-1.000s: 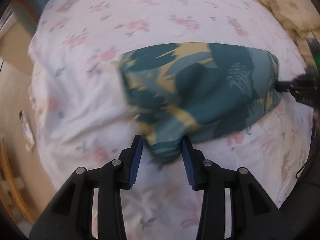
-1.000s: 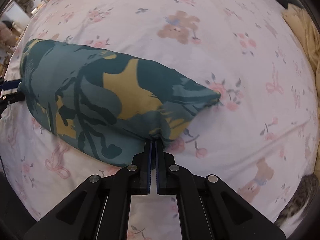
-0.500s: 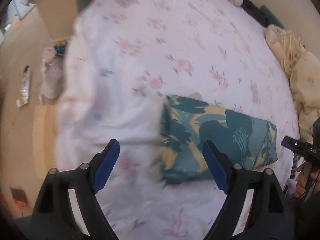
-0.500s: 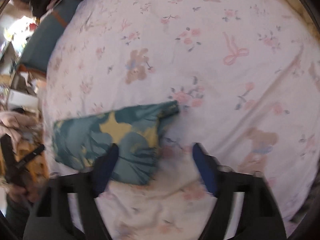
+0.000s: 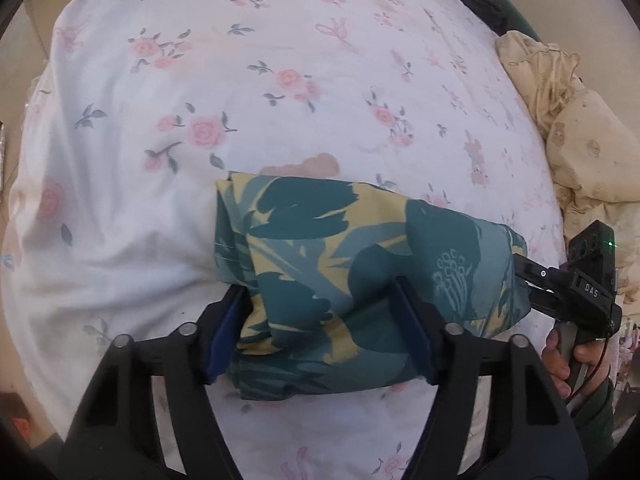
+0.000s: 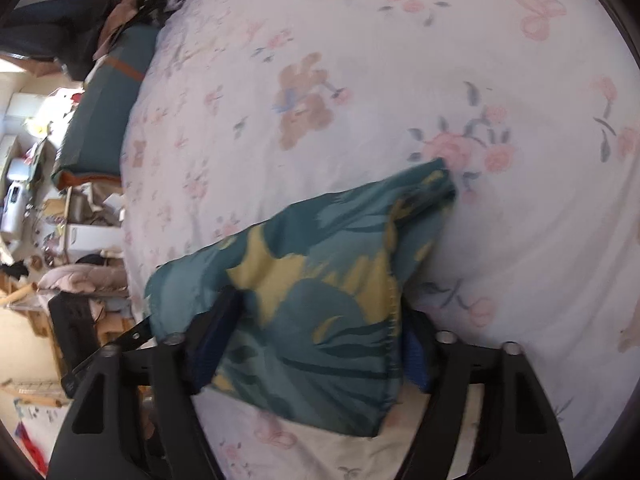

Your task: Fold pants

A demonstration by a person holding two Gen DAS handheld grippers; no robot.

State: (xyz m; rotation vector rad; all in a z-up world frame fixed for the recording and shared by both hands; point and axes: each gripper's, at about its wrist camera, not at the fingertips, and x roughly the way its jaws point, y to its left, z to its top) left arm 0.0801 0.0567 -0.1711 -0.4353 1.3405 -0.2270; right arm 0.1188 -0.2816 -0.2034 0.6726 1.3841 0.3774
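The pants are teal with yellow leaf print, folded into a thick bundle on the floral bed sheet. My left gripper is open, its fingers straddling the bundle's near left end. My right gripper is open too, its blue-padded fingers either side of the bundle's other end. The right gripper also shows in the left wrist view, at the bundle's right edge, held by a hand.
A cream blanket is heaped at the bed's right side. A teal pillow lies at the far end. Beyond the bed's left edge the floor holds boxes and clutter.
A second ago both grippers pinched the pants, the right one fully shut. They opened wide and pulled back, and now both have come down astride the folded bundle's ends.
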